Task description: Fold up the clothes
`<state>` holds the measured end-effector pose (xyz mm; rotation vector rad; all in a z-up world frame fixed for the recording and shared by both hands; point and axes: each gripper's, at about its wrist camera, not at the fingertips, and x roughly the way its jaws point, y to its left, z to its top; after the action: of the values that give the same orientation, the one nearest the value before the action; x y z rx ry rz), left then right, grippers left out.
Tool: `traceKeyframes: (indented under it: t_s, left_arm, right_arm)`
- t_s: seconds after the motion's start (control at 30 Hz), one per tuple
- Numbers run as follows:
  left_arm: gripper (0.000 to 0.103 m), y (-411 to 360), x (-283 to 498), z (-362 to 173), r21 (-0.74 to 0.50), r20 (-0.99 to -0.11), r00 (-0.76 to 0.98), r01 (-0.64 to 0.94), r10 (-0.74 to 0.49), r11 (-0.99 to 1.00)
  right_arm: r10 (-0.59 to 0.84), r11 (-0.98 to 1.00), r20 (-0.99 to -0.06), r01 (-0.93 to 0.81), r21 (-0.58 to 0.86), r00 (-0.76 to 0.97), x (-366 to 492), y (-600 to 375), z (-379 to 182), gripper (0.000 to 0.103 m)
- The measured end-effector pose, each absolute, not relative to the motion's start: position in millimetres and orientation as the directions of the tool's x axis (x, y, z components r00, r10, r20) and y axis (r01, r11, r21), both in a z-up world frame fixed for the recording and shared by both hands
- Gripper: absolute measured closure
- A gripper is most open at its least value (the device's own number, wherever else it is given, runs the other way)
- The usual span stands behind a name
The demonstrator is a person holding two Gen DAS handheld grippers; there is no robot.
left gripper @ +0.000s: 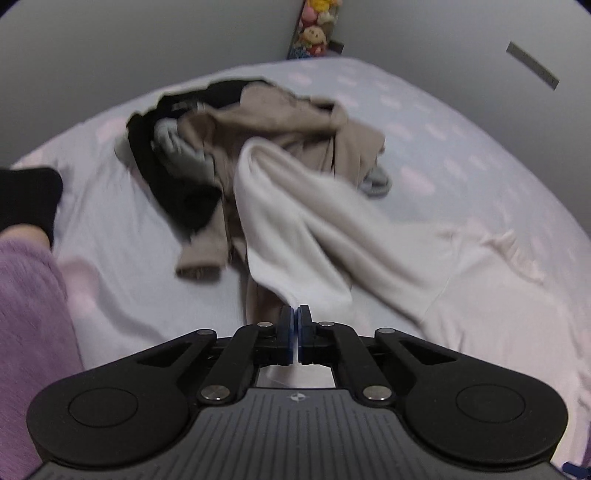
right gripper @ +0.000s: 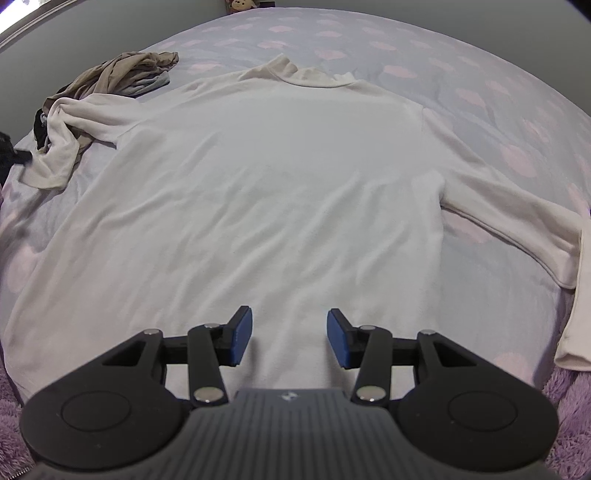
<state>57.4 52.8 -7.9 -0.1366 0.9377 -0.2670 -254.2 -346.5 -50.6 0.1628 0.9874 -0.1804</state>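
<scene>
Bed fills both views: pale lavender sheet with pink blotch pattern, smooth on the far side, mildly creased near you; grey walls behind; soft toys stacked in the far corner where the walls meet; a fuzzy purple cover shows at the near edge of the bed.

White long-sleeved shirt lies flat on the sheet, collar toward the far side, hem toward you; one sleeve runs off to the right and bends down over the bed edge; the other sleeve reaches left and up onto a heap of clothes (tan, black and grey garments, crumpled together), which sits on the sheet beside the shirt's shoulder.

Your left tongs: blue pads pressed together with a fold of the shirt's left sleeve pinched between them; the sleeve rises from the tips and drapes over the heap; this view is motion-blurred.

Your right tongs: pads spread wide, nothing between them; poised over the shirt's lower body near the hem; contact with the fabric cannot be told.

A black-sleeved arm enters at the left edge of the left view.
</scene>
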Motion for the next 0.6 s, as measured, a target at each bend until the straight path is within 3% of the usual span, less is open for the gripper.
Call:
traceKeyframes:
  t_s: [0.3, 0.6]
  left_arm:
    - [0.103, 93, 89, 82, -0.146, -0.682, 0.708, 0.117, -0.186, 0.982]
    - [0.103, 126, 118, 164, -0.173, -0.575, 0.799, 0.092, -0.176, 0.981]
  right_arm:
    - [-0.078, 0.971, -0.838, 0.231, 0.059, 0.541, -258, -350, -49, 0.054]
    - [-0.084, 0.973, -0.844, 0.226, 0.045, 0.530, -255, -349, -50, 0.053]
